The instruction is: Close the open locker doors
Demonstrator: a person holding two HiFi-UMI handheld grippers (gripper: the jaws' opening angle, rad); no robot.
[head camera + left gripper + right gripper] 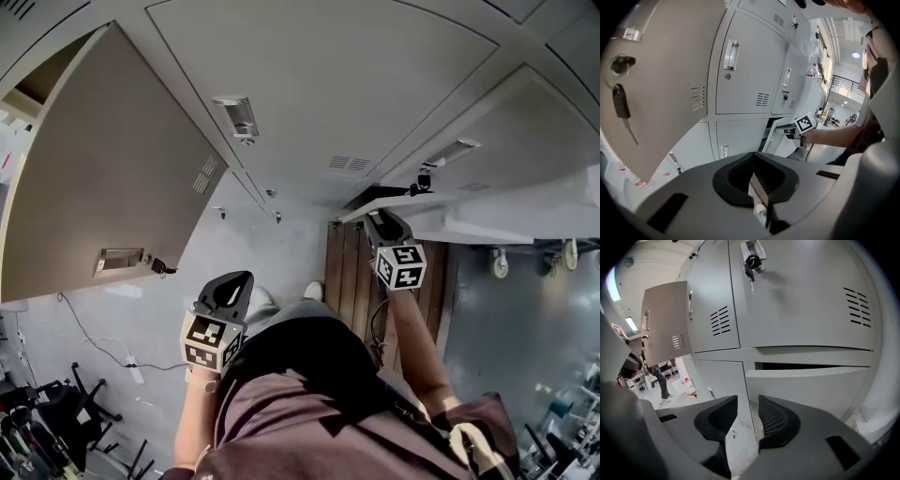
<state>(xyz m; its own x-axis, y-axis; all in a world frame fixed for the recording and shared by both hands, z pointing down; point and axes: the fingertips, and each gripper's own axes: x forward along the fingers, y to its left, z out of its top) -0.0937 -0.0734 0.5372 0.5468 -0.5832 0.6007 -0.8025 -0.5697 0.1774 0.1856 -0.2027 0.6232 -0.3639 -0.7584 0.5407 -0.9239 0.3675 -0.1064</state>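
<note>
At the bank of grey lockers, two doors stand open. From the head view, the big upper door swings out on the left, with a key hanging from its lock. A low door juts out on the right.

The left gripper hangs in front of the person's body, below the upper door and apart from it. Its own view shows what the head view cannot: the jaws are clenched together with nothing between them. The key dangles close by on the left. That view also takes in the right gripper, held out on a bare forearm at the low door.

The right gripper sits at the free edge of the low door. Only the right gripper view shows its jaws released, with a clear gap. The low door stands ajar just ahead, and its upright edge runs down into that gap. Whether a pad touches the door cannot be told. This view alone shows the upper door's outer face with its vent slots, and a person standing far off on the floor.
</note>
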